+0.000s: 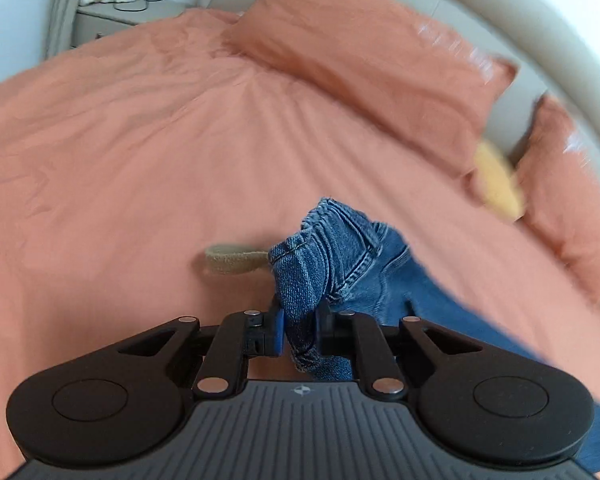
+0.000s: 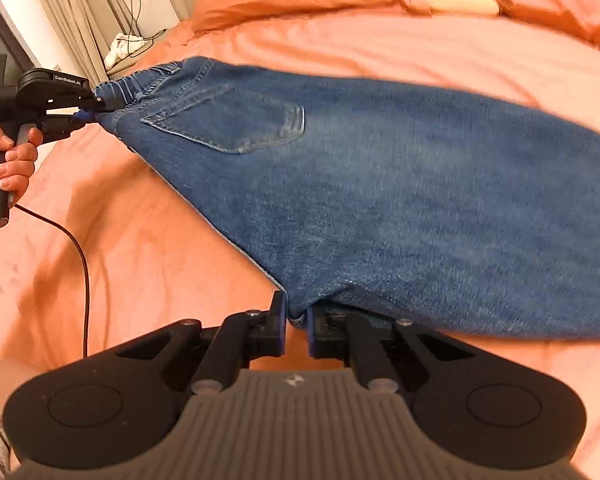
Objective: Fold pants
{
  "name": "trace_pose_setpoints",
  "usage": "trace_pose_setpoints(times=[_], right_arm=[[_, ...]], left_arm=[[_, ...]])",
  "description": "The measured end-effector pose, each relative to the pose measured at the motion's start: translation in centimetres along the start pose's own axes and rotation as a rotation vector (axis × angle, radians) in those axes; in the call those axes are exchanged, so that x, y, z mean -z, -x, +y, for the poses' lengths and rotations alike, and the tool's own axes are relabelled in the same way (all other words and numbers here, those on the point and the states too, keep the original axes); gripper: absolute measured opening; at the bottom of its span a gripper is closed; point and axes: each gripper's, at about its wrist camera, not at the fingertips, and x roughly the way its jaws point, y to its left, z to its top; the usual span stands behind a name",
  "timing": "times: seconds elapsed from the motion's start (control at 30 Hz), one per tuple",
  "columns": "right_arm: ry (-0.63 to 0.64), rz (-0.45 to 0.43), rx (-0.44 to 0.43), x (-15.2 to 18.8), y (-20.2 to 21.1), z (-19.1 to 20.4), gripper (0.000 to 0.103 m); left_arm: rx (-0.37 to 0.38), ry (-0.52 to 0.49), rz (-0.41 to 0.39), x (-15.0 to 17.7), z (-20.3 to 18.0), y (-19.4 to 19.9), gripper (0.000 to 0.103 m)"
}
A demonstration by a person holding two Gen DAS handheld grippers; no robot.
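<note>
Orange bedding (image 1: 140,140), matching pillows (image 1: 372,64), beige headboard (image 1: 500,12).

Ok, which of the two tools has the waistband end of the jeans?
The left tool, gripped by the hand at the picture's left edge: it pinches the elastic waistband beside the back pocket. The right tool clamps plain denim on the jeans.

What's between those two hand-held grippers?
In the right wrist view, only the blue jeans span from the left hand-held gripper, shut on the waistband, to the right hand-held gripper, above the orange bedcover.
</note>
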Motion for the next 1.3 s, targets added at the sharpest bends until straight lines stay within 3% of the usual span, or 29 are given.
trace_pose_setpoints(times=[0.17,0.3,0.37,0.4,0.47,0.53,0.6,0.8,1.1,1.3], right_arm=[[-0.057,0.045,0.016,1.8,-3.3,-0.7,0.005],[-0.085,0.039,0.018,2.1,-3.8,-1.3,0.005],[-0.07,0.048,0.033,2.0,-3.4,-1.0,0.007],[-0.068,0.049,0.033,2.0,-3.0,-0.9,0.016],[-0.078,0.034,0.024,2.2,-2.0,-1.1,0.032],[-0.089,-0.002,0.034,2.9,-0.4,-1.9,0.039],[-0.128,-0.041,0.051,3.6,2.0,-3.9,0.039],[-0.375,-0.15,0.137,4.9,10.8,-14.8,0.039],[-0.766,-0.314,0.342,8.4,24.6,-35.5,0.039],[-0.91,-0.396,0.393,9.8,27.3,-45.9,0.038]], left_arm=[[-0.113,-0.036,0.072,3.3,1.5,-4.8,0.016],[-0.169,-0.097,0.071,4.2,0.5,-5.3,0.02],[-0.22,-0.164,0.099,3.6,-0.7,-5.3,0.036],[-0.238,-0.211,0.106,3.4,-1.2,-4.9,0.04],[-0.271,-0.285,0.101,3.0,-2.2,-3.8,0.058],[-0.298,-0.318,0.06,3.0,-2.6,-2.0,0.061],[-0.312,-0.317,0.02,3.0,-3.3,0.0,0.063],[-0.238,-0.332,0.0,4.2,-7.9,2.9,0.063],[-0.178,-0.369,0.083,6.9,-15.1,-0.1,0.062],[-0.169,-0.412,0.145,8.9,-18.3,-2.7,0.06]])
